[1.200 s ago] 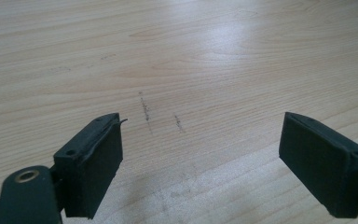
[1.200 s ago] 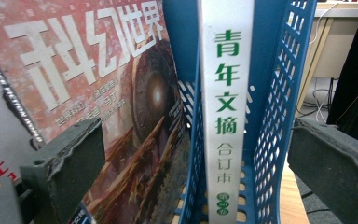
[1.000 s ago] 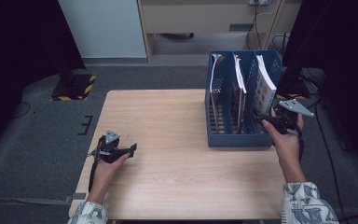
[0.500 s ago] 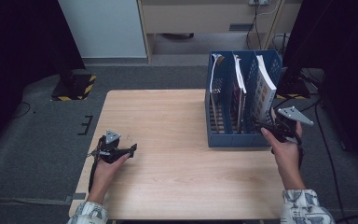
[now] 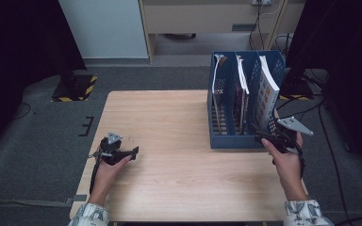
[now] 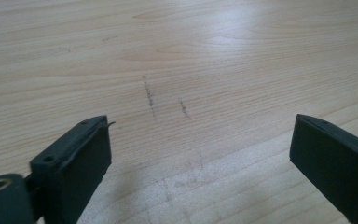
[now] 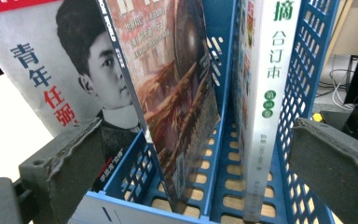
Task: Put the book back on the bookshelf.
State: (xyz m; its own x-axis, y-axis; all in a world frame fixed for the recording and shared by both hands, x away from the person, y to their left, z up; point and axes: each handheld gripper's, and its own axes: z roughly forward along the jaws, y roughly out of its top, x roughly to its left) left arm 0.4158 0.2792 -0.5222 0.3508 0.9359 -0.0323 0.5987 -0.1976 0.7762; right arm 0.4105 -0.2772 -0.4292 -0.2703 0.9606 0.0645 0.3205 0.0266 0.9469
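A blue three-slot file rack (image 5: 226, 140) stands on the right of the wooden table (image 5: 179, 183). A thick white-spined book (image 5: 267, 89) leans in its right slot, and thin magazines (image 5: 240, 87) fill the other two. My right gripper (image 5: 260, 136) is open just in front of the rack's near right corner. In the right gripper view its jaws (image 7: 198, 140) frame the rack (image 7: 307, 70), the white spine (image 7: 270, 93) and a colourful magazine (image 7: 177, 93) without touching them. My left gripper (image 5: 133, 151) rests low at the table's left; its jaws (image 6: 200, 126) have just been opening and hold nothing.
A yellow-and-black striped stand base (image 5: 75, 87) sits on the dark floor to the far left. Cables (image 5: 311, 77) run behind the rack on the right. A cabinet (image 5: 207, 19) stands beyond the table.
The right hand has drawn back toward the near edge and slightly down, from beside the rack's right wall to its front corner. The left hand has kept still.
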